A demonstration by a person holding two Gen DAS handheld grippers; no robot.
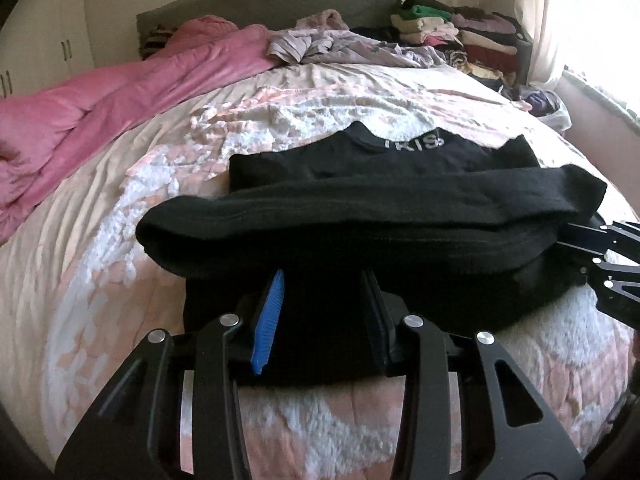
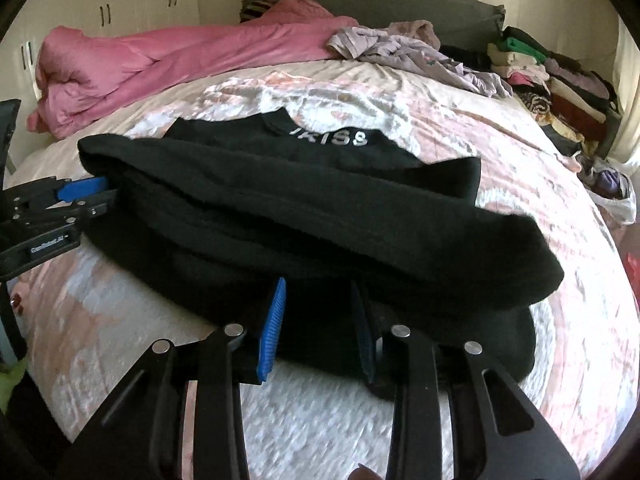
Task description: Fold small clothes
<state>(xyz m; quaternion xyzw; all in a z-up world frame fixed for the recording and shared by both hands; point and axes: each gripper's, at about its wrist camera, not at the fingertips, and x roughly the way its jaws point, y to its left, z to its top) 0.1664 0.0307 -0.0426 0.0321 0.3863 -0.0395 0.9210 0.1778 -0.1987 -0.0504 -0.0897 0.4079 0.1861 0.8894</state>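
A black top with white lettering at its collar lies on the bed, its near part folded back over itself; it also shows in the right wrist view. My left gripper stands open with its blue-padded fingers either side of the garment's near hem. My right gripper is open too, its fingers straddling the hem further right. Each gripper shows at the edge of the other's view, the right gripper and the left gripper.
A pink and white bedspread covers the bed. A pink duvet lies along the left. Crumpled lilac clothes and stacks of folded clothes sit at the headboard. A window with curtains is on the right.
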